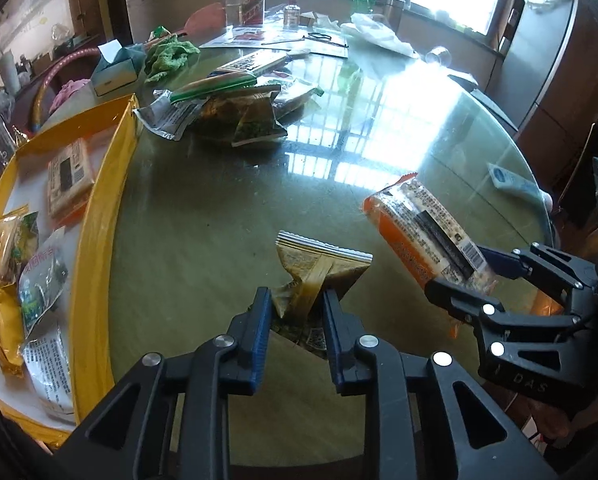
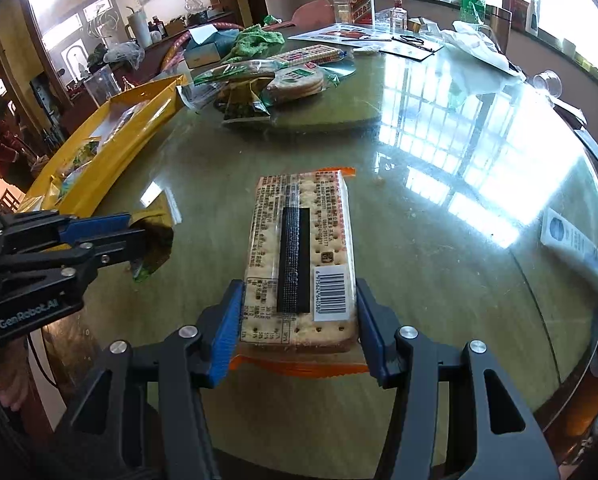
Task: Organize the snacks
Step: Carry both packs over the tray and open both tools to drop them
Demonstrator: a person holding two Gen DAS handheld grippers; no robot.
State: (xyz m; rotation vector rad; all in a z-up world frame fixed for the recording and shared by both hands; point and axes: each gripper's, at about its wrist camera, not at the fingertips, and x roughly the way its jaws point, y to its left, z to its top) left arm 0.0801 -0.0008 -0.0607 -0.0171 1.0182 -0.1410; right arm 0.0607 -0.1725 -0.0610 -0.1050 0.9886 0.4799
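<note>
My left gripper is shut on a crumpled gold-brown snack pouch, pinched between its blue pads above the table. From the right wrist view, that left gripper holds the pouch just beside the yellow tray. My right gripper is shut on an orange-edged cracker packet, gripping its near end across the width, barcode side up. The left wrist view shows the right gripper at the right, with the cracker packet tilted up over the table.
A yellow tray holding several snack packs lies at the left table edge, also visible as the tray. A pile of snack bags lies mid-table. Bottles, a tissue box and papers crowd the far side of the glass-topped round table.
</note>
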